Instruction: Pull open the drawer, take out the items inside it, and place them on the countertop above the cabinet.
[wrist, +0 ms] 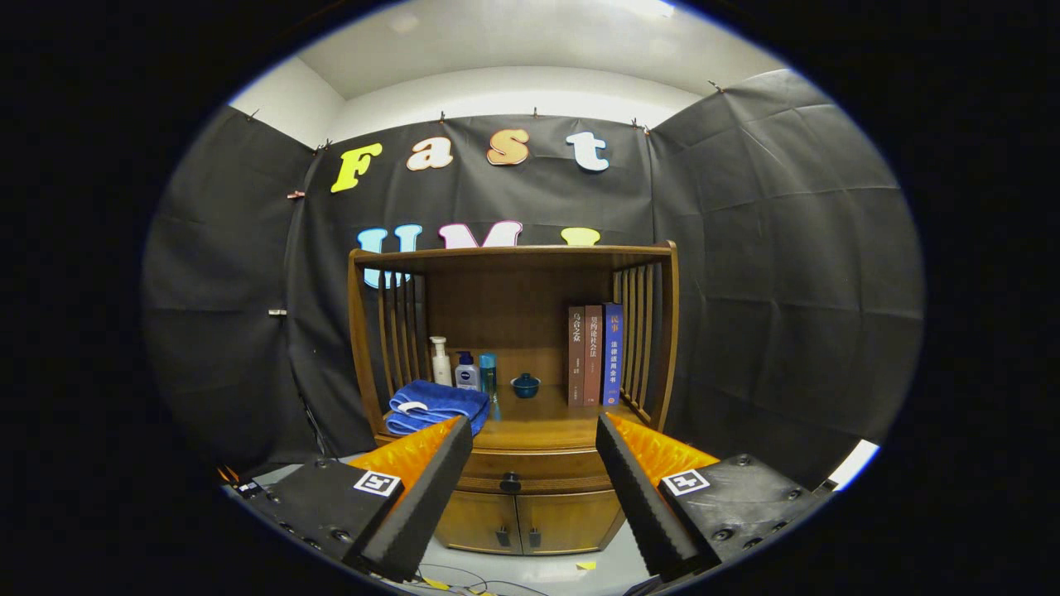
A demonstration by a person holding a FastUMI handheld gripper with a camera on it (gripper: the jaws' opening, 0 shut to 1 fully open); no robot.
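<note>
Straight ahead, between the spread, empty fingers of the gripper (534,480), the drawer knob (510,482) is seen on the closed drawer (538,470), its front running crosswise below the countertop (542,426), above two cabinet doors (522,521).

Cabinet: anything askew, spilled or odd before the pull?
Nothing stands out. The drawer is closed, its knob between the open gripper fingers, beyond them. On the countertop, the towel lies folded; bottles and books stand upright.

The drawer (530,472) is shut, hiding its contents; the claw's (534,439) spread fingers cover its ends and the towel's (435,406) corner.
</note>
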